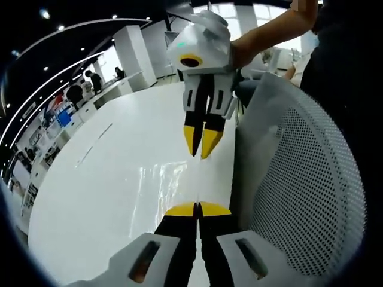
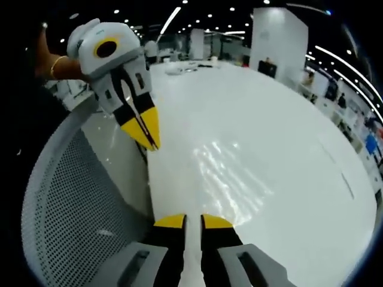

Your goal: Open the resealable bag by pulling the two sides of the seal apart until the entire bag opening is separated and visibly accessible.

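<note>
A clear resealable bag (image 1: 164,179) shows mostly as wrinkled glare above the white table (image 1: 102,197), hanging between the two grippers. My left gripper (image 1: 197,208) has its yellow-tipped jaws pressed together on the bag's near edge. Facing it from above, my right gripper (image 1: 201,149) has its tips closed to a point on the far edge. In the right gripper view the bag (image 2: 236,173) glints over the table (image 2: 299,101). There my right gripper (image 2: 192,221) holds a thin pale strip between near-closed jaws, and the left gripper (image 2: 151,139) pinches shut at upper left. The seal itself is too clear to make out.
A white mesh chair back (image 1: 305,179) (image 2: 72,197) stands against the table's edge beside both grippers. A person's arm (image 1: 269,30) holds the right gripper, and a hand with a bracelet (image 2: 52,64) holds the left. Counters and people (image 1: 96,81) line the far wall.
</note>
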`<state>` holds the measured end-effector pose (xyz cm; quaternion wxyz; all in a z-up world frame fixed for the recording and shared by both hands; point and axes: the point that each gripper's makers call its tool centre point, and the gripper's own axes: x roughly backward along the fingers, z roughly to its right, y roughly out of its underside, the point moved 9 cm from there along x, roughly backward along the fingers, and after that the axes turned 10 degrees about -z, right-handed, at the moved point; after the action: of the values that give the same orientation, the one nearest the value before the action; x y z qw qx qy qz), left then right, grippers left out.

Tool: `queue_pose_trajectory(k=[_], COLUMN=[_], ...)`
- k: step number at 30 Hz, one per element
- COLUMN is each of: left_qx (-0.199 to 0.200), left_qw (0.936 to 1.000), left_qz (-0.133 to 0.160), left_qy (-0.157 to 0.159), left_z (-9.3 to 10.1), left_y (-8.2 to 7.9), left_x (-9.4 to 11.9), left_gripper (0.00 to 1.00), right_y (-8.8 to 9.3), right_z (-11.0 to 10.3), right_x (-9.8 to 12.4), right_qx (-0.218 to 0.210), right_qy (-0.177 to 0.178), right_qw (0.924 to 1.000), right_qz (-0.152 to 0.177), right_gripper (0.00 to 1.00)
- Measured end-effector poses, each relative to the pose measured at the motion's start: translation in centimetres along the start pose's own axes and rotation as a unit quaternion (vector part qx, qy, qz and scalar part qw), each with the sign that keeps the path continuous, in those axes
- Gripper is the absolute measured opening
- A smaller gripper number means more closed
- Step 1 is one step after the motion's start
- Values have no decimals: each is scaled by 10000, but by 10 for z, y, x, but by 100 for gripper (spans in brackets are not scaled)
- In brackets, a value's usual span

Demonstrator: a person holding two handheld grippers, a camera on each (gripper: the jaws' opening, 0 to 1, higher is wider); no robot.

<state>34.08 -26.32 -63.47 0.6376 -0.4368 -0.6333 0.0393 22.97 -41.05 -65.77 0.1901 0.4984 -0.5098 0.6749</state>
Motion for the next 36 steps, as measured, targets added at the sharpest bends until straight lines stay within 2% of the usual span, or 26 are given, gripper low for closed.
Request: queue_pose_trajectory(k=[4, 10, 11, 13, 15, 18, 20, 27, 30, 36], left_qx=[43, 15, 88, 391, 310, 193, 98, -220, -443, -499], left_qw=[10000, 10000, 9997, 9984, 9989, 9992, 9992, 9986, 9986, 9985], left_qz=[60, 54, 205, 391, 351, 336, 347, 434, 233, 14], left_qy=[-42, -73, 108, 63, -14, -110, -177, -198, -183, -216], left_z=[-1, -2, 0, -3, -4, -5, -6, -2, 2, 4], left_y=[-4, -4, -5, -5, -8, -14, -19, -38, -37, -30], left_x=[1, 2, 2, 5, 10, 13, 16, 14, 4, -9], left_gripper=[0, 0, 0, 0, 4, 22, 27, 23, 22, 17], right_y=[0, -2, -2, -3, -5, -9, -12, -26, -31, -35], right_z=[-1, -4, -4, -3, -3, -2, -1, -2, -4, -5], right_x=[-7, -10, -11, -10, -10, -11, -11, -9, -8, -7], right_qx=[-5, -64, -75, -104, -135, -104, -86, 95, 158, 187], right_qy=[-25, -96, -103, -79, -66, 36, 73, 232, 241, 337], right_qw=[10000, 9999, 9999, 9999, 9998, 9999, 9999, 9996, 9995, 9990], right_qz=[77, 106, 85, 104, 149, 128, 118, 132, 159, 221], right_gripper=[0, 0, 0, 0, 0, 0, 0, 0, 0, 0])
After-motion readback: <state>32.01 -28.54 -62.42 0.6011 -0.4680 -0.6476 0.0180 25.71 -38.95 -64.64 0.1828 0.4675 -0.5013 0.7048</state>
